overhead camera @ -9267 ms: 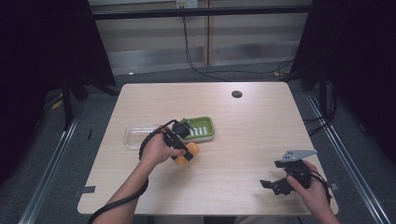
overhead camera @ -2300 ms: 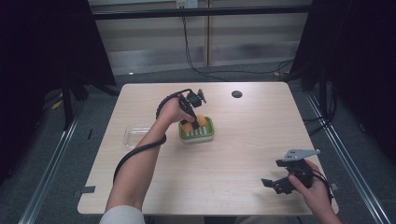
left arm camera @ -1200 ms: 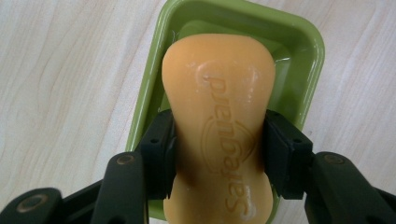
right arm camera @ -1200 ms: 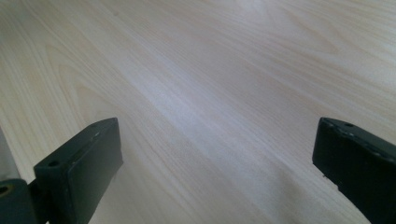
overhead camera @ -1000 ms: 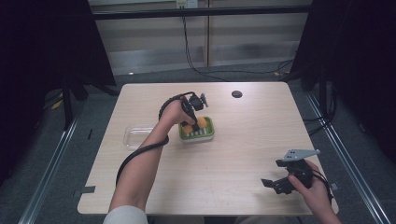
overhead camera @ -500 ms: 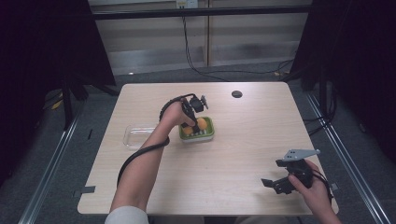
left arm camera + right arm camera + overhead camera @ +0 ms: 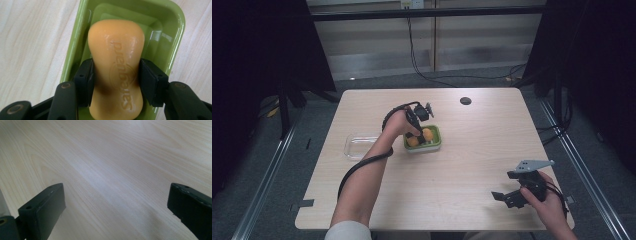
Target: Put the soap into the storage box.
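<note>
My left gripper (image 7: 116, 75) is shut on an orange soap bar (image 7: 115, 57) with raised lettering, the pads pressing its narrow waist. Its jaws have just been opening slightly, with the soap still between them. The soap lies lengthwise inside a green soap dish (image 7: 175, 22). In the high view the left gripper (image 7: 414, 134) points down into the green dish (image 7: 436, 145) at the table's middle, with the orange soap (image 7: 428, 134) showing beside it. My right gripper (image 7: 504, 196) rests near the front right edge, open (image 7: 115, 205) over bare wood.
A clear plastic tray (image 7: 357, 146) lies just left of the green dish. A small black round cap (image 7: 465, 100) sits in the table near the far edge. The person's left forearm (image 7: 362, 180) stretches across the front left of the table.
Since the oldest frame the left gripper carried the orange soap from the table in front of the dish up and over it, then down into it. The right gripper has stayed put.
</note>
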Demonstrator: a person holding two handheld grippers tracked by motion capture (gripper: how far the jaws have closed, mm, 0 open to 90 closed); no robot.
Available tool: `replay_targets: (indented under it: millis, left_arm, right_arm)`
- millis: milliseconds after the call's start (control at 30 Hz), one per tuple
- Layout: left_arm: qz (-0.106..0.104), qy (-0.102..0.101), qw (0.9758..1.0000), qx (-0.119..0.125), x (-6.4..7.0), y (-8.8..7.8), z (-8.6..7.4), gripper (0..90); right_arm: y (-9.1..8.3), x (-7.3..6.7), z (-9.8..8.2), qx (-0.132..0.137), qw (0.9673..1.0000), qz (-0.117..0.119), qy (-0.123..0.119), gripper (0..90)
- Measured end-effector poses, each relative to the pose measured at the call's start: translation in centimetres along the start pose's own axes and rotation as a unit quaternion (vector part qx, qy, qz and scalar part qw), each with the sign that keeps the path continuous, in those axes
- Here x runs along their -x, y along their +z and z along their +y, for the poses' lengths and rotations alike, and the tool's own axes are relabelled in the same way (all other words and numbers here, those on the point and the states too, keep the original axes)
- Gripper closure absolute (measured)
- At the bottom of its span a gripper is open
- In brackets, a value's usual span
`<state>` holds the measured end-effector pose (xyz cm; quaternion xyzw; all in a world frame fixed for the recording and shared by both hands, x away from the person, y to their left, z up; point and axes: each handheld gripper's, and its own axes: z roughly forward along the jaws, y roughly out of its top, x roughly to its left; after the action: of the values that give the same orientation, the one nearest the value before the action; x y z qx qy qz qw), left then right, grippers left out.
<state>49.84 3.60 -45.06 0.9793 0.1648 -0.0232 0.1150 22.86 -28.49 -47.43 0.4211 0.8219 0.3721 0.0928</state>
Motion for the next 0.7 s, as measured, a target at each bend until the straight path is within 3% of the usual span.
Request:
replay_targets:
  millis: [400,433,533,667,700]
  left_arm:
    - [-0.005,-0.021,0.9996,0.020,0.0,-1.0,0.0,46.1]
    - [-0.017,-0.018,0.9997,0.007,-0.2,-1.3,0.0,46.3]
    - [-0.013,-0.047,0.9984,0.029,-0.1,-1.3,-0.1,43.7]
    - [-0.020,-0.065,0.9972,0.030,-0.2,-1.8,-0.1,37.0]
    - [-0.011,-0.065,0.9972,0.034,-0.1,-1.8,-0.2,36.2]
  right_arm:
    - [0.1,0.0,0.1,0.000,1.0000,0.000,-0.002,1.3]
    - [0.1,-0.1,0.1,0.000,1.0000,0.000,-0.001,1.3]
    - [0.2,-0.1,0.1,-0.001,1.0000,0.001,-0.002,1.4]
    - [0.2,-0.1,0.1,0.001,1.0000,0.003,-0.004,1.3]
    - [0.2,0.0,0.1,0.000,1.0000,0.003,-0.004,1.4]
